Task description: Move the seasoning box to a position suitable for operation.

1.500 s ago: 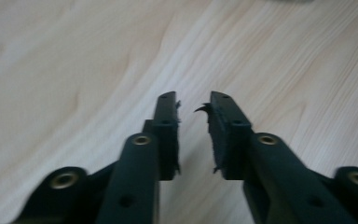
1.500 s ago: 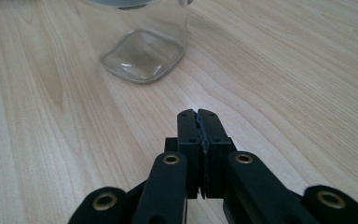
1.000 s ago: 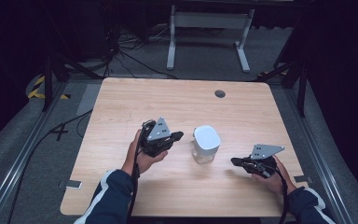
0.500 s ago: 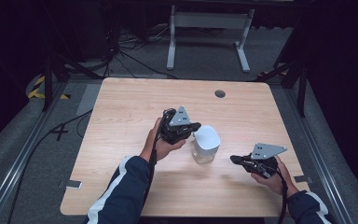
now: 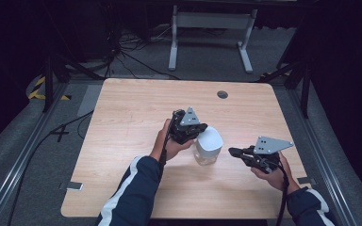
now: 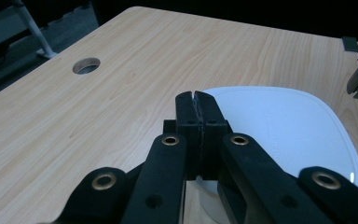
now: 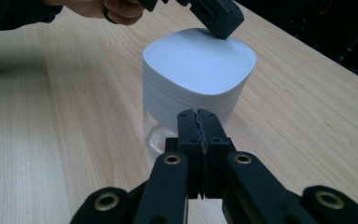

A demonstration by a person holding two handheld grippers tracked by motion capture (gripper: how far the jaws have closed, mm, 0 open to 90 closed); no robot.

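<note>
**Lidded jar at mid-desk, both grippers pressed together**

A clear jar (image 5: 206,149) with a white rounded-square lid (image 7: 198,60) stands upright near the middle of the desk (image 5: 122,117). The left gripper (image 5: 199,132), jaws pressed together and empty, rests its tips at the lid's edge. The right gripper (image 5: 233,151), also closed on nothing, points at the jar from just beside it. The jar looks light, rigid and slick; the lid's sides likely offer the surest hold.
</note>
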